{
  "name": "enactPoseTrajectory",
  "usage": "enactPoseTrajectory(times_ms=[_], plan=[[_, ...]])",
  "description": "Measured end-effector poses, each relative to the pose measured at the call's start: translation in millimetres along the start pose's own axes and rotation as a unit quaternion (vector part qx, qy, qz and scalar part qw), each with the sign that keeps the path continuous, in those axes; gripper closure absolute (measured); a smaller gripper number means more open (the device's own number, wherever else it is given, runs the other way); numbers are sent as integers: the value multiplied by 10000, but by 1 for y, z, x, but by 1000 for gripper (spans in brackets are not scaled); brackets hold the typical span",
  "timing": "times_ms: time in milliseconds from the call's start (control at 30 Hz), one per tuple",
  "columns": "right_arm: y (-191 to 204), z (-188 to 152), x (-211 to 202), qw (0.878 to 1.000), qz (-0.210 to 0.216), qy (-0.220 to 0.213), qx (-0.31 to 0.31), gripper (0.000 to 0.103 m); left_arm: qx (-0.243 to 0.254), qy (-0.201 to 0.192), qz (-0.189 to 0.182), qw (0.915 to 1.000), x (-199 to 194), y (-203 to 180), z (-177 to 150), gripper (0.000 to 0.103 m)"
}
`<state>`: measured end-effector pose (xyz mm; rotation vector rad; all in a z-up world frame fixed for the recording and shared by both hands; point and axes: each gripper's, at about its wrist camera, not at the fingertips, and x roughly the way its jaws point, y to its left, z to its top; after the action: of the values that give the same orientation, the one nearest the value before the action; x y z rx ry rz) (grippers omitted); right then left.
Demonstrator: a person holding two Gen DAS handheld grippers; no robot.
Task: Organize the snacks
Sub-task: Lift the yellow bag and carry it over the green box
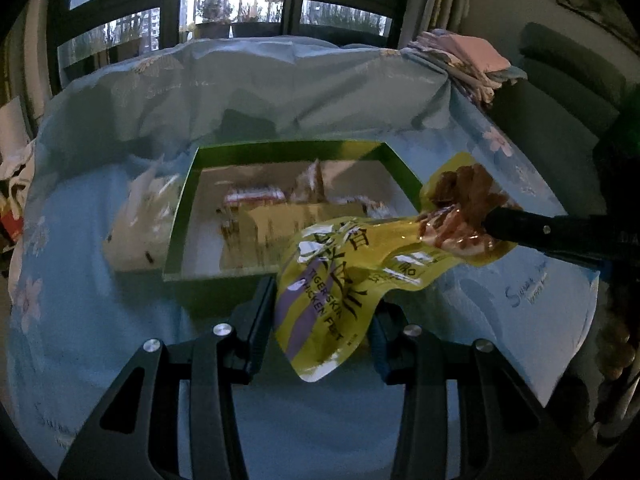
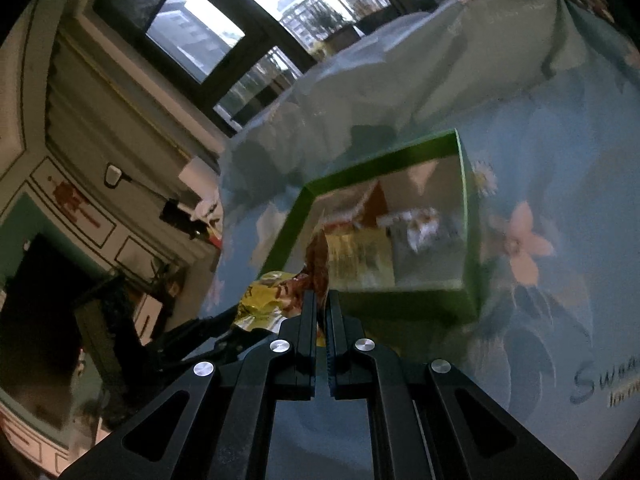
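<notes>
A yellow "Tiger Skin Chicken Feet" packet (image 1: 340, 280) hangs in the air just in front of an open green box (image 1: 288, 147), held at both ends. My left gripper (image 1: 326, 304) is shut on its lower end, with a finger against each side. My right gripper (image 1: 494, 222) comes in from the right and pinches the clear brown top end. In the right wrist view my right gripper (image 2: 322, 298) is shut tight on the packet (image 2: 266, 300) edge. The green box (image 2: 380, 160) behind holds several wrapped snacks.
A light blue floral sheet (image 1: 120, 320) covers the surface. A whitish plastic bag (image 1: 136, 220) lies left of the box. Folded cloths (image 1: 472, 60) are stacked at the back right beside a dark sofa (image 1: 560, 92). Windows stand behind.
</notes>
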<state>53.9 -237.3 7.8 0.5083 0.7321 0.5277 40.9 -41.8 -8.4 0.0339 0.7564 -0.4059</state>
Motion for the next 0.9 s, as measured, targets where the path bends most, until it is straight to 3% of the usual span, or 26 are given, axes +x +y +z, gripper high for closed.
enactPoseTrajectory(times_ms=[433, 900], plan=[[-8, 42, 43, 10000, 27, -65, -53, 97, -70, -44, 132, 9999, 38, 29, 40, 62], [-28, 61, 112, 9990, -362, 232, -114, 97, -341, 326, 330, 9983, 90, 62, 47, 61]])
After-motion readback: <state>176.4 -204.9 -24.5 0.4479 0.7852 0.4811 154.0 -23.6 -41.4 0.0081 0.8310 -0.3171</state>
